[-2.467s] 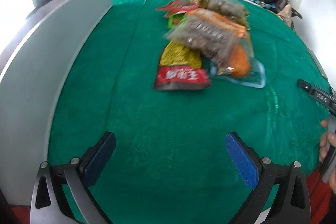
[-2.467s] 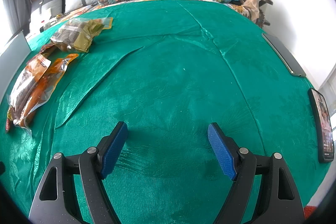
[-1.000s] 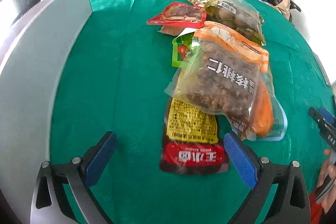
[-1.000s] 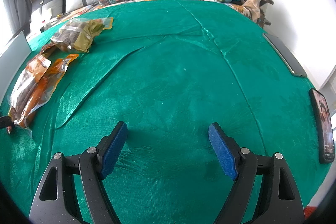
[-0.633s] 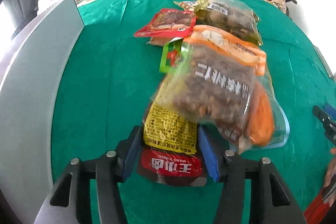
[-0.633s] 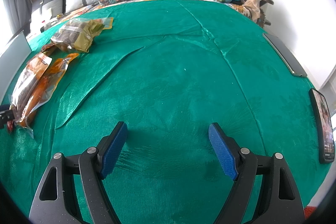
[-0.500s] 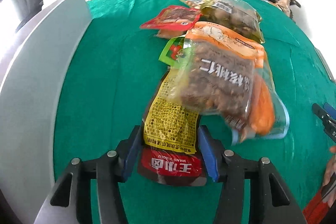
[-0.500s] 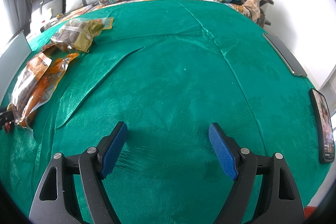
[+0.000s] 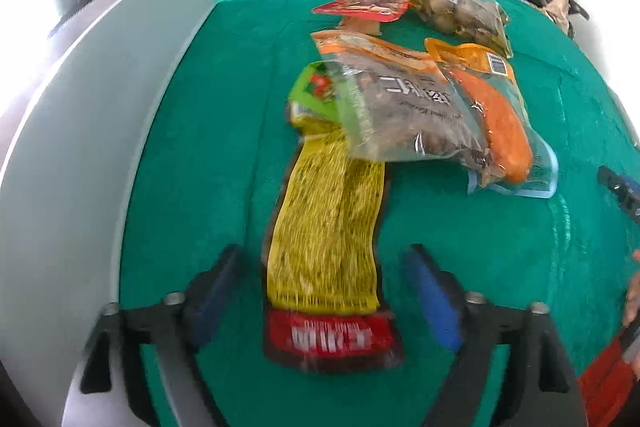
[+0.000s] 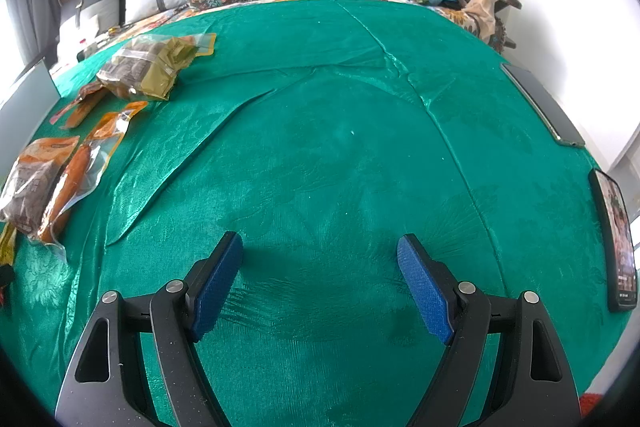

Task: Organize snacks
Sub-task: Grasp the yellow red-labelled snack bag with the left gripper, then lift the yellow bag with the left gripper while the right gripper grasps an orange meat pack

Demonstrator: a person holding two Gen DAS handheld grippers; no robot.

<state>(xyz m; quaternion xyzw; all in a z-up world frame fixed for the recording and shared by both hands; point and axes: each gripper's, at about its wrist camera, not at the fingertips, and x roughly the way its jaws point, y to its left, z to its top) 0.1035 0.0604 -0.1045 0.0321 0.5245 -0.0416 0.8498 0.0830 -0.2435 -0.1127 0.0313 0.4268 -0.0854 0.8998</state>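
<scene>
Just opened, left claw point(image 9: 326, 291) straddles a long crinkly yellow-red pouch point(image 9: 324, 243); right claw point(image 10: 320, 283) gapes over satiny green cloth point(image 10: 340, 155).

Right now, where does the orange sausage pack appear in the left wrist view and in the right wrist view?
Left wrist view: the orange sausage pack lies right of centre, partly under the clear walnut bag.
Right wrist view: it lies at the left edge, beside the same walnut bag.
Shared landmark: the green bed cover.
</scene>
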